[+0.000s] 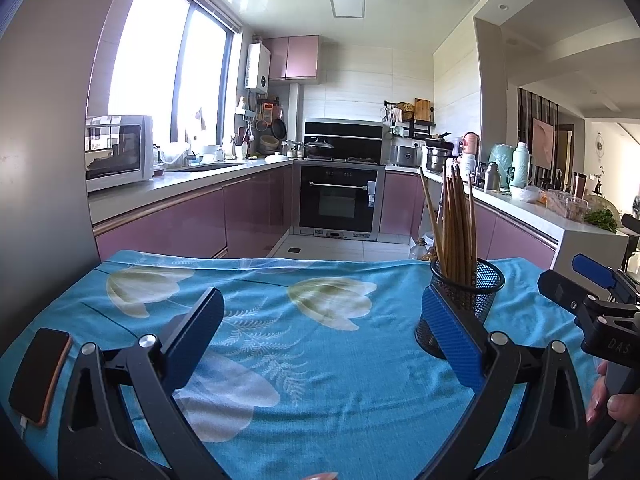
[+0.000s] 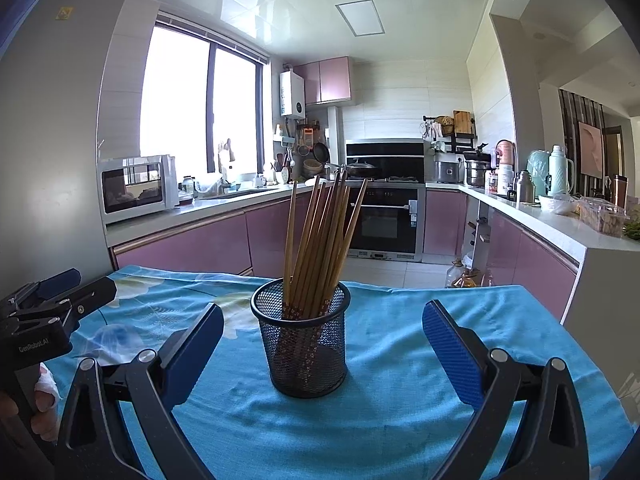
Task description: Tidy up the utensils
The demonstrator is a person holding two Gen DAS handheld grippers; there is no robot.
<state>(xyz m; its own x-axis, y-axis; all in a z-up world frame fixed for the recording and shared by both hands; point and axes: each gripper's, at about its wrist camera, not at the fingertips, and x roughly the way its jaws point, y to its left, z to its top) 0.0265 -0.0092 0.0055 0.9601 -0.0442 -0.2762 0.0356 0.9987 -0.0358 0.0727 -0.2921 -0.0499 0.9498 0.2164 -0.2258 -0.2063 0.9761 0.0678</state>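
A black mesh cup stands upright on the blue flowered tablecloth. Several brown wooden chopsticks stand in it, fanned out. My right gripper is open, its blue pads on either side of the cup and a little short of it, holding nothing. In the left wrist view the same cup with its chopsticks sits at the right, just behind my right fingertip. My left gripper is open over bare cloth and holds nothing. The other gripper shows at the right edge.
A phone with a cable lies at the table's left edge. The table's far edge drops to the tiled kitchen floor. Pink cabinets and cluttered counters run along both sides. A hand holds the left gripper's handle.
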